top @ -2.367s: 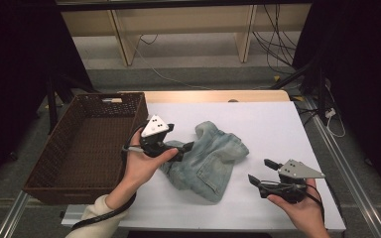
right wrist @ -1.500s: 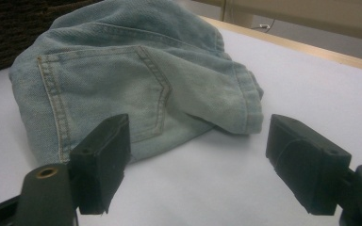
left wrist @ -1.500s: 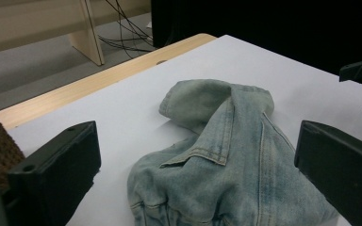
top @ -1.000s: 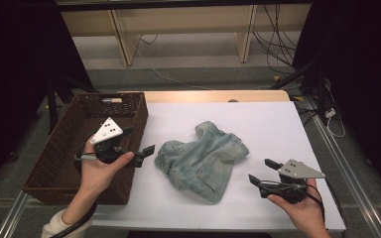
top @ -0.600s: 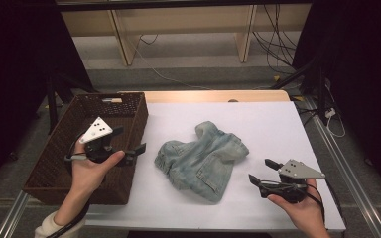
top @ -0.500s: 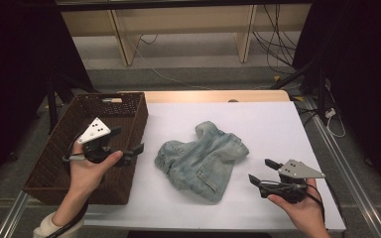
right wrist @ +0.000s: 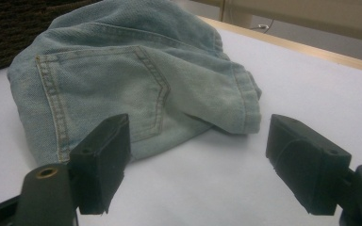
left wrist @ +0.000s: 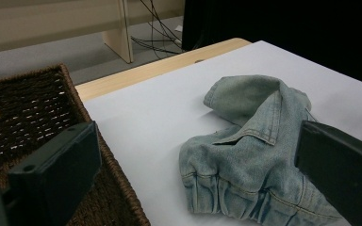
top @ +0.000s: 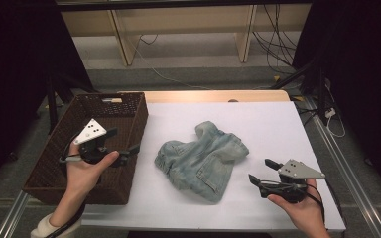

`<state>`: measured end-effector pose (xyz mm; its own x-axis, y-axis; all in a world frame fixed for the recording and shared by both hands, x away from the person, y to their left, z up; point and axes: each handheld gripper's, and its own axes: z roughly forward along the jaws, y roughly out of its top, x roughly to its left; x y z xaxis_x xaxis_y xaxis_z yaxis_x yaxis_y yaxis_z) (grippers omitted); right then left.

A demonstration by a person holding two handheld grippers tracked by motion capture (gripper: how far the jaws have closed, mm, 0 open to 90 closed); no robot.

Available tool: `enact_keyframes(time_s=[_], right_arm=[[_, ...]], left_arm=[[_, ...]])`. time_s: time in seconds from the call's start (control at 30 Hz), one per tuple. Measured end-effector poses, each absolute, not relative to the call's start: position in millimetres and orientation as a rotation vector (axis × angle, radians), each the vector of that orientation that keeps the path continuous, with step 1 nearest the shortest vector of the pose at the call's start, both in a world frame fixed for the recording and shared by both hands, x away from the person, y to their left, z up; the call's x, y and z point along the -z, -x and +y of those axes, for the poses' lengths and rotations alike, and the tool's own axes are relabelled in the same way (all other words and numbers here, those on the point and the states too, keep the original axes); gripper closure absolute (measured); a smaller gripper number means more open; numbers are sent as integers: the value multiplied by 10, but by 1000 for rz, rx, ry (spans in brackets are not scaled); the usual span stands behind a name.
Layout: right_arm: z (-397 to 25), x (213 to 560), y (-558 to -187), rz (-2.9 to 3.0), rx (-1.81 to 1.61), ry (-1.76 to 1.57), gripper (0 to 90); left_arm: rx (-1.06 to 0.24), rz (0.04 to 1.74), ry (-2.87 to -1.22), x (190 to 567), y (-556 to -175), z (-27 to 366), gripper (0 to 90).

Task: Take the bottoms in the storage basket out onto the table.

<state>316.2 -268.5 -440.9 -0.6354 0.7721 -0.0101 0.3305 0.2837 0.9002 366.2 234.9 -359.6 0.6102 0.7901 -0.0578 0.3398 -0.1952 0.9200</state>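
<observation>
Basket (top: 54, 163) interior dark, contents unreadable in high view. Denim shorts (top: 203, 157) crumpled, light blue, back pocket and waistband up, mid white surface (top: 278, 124). Left claw (top: 129, 151) over basket's right rim, jaws wide apart, empty; shorts just right of it, apart. Right claw (top: 262, 171) low at surface's near right, jaws spread, empty; shorts near, just ahead of jaws, not touching.

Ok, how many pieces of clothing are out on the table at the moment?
1: crumpled light-blue denim shorts lie mid-table on the white surface, between the wicker basket and the right gripper. Part of the basket's inside is hidden.
</observation>
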Motion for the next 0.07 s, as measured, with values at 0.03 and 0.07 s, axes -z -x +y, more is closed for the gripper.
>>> enact_keyframes(time_s=[0.03,0.07], right_arm=[[-2685,4411,-3163,2107,-1319,-988,235],[-2686,4412,-3165,2107,-1319,-988,235]], left_arm=[[-536,919,-1785,3596,-3663,2348,9],[-536,919,-1785,3595,-3664,2347,9]])
